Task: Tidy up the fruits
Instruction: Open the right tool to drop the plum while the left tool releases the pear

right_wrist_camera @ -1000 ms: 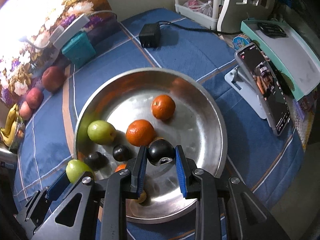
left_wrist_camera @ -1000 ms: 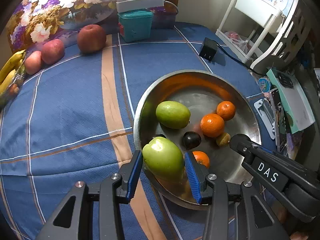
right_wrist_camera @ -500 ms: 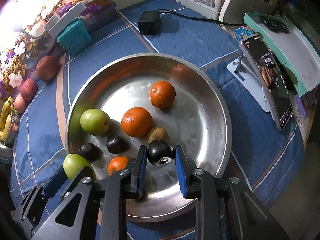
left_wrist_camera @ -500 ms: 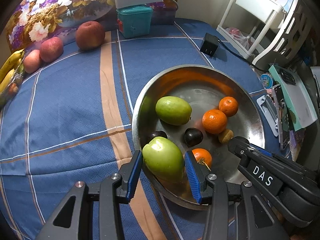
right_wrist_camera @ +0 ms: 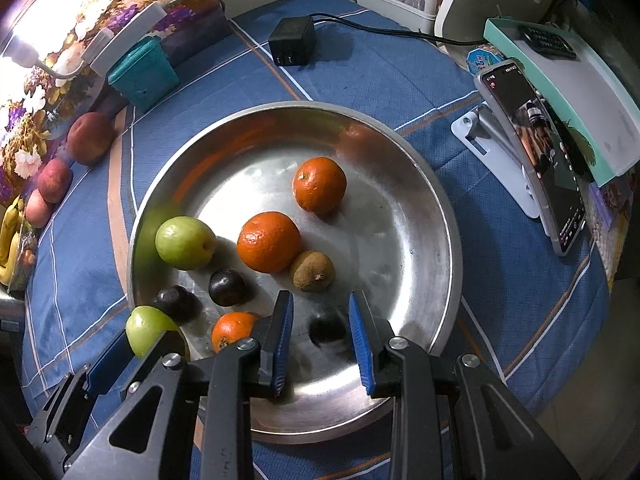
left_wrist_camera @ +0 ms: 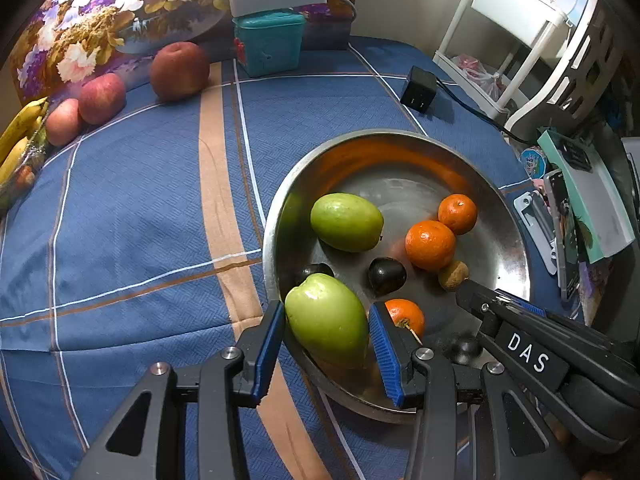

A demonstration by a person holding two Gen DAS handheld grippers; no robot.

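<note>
A steel bowl (left_wrist_camera: 508, 224) (right_wrist_camera: 420, 208) holds a green fruit (left_wrist_camera: 346, 222) (right_wrist_camera: 184, 242), two large oranges (left_wrist_camera: 430, 245) (right_wrist_camera: 269, 242), a small orange (left_wrist_camera: 404, 316) (right_wrist_camera: 232, 330), a kiwi (right_wrist_camera: 313, 271) and two dark plums (left_wrist_camera: 386, 276) (right_wrist_camera: 227, 287). My left gripper (left_wrist_camera: 326, 330) is shut on a second green fruit (left_wrist_camera: 326, 320) (right_wrist_camera: 146, 330) over the bowl's near rim. My right gripper (right_wrist_camera: 320, 330) is open over the bowl; a blurred dark plum (right_wrist_camera: 327, 329) lies in the bowl below the gap, free of the pads.
Red apples (left_wrist_camera: 178, 70) (right_wrist_camera: 90, 138) and bananas (left_wrist_camera: 18, 140) line the far left edge by a floral picture. A teal box (left_wrist_camera: 270, 42), a black charger (left_wrist_camera: 418, 89), a phone on a stand (right_wrist_camera: 536, 152) and a white rack (left_wrist_camera: 512, 32) surround the bowl.
My right gripper opened and let go of the dark plum, which dropped into the bowl. My left gripper still holds the green fruit, barely moved.
</note>
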